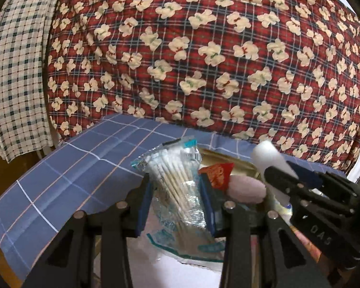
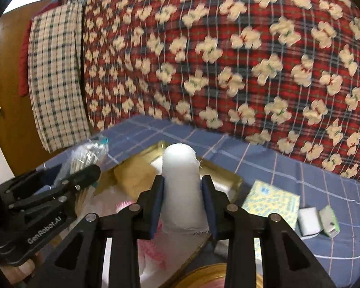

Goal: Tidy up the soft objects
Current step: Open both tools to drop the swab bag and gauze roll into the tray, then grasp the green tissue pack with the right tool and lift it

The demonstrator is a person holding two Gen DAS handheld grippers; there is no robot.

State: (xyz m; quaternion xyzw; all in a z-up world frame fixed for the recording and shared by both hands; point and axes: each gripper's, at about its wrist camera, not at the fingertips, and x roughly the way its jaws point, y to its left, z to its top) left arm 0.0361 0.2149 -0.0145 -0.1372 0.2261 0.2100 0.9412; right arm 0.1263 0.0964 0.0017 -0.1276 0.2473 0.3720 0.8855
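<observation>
Nearest the lens in the left wrist view, the left gripper point(image 1: 177, 199) has its blue pads pressed on a clear packet of cotton swabs point(image 1: 174, 180), jaws narrowed to the packet's width. In the right wrist view, the right gripper point(image 2: 183, 204) likewise clamps a white gauze roll point(image 2: 181, 187) standing upright at lower centre, its frayed edge below the pads.

Both items look mid-carry – the step in hand seems to be bringing them to the gold tray point(image 2: 237, 180) just beyond the fingers. The next move likely calls for lowering each over a free spot and easing the pads apart without crushing either.

The tray holds a tan pad point(image 2: 134, 175), something pink point(image 1: 247, 189) and a red wrapper point(image 1: 218, 175) – the rest is hidden. Right of it on the blue checked sheet point(image 2: 312, 175) lie a yellow tissue pack point(image 2: 271, 201) and small white items. Farthest, a red quilt point(image 1: 204, 48) fills the upper frame.
</observation>
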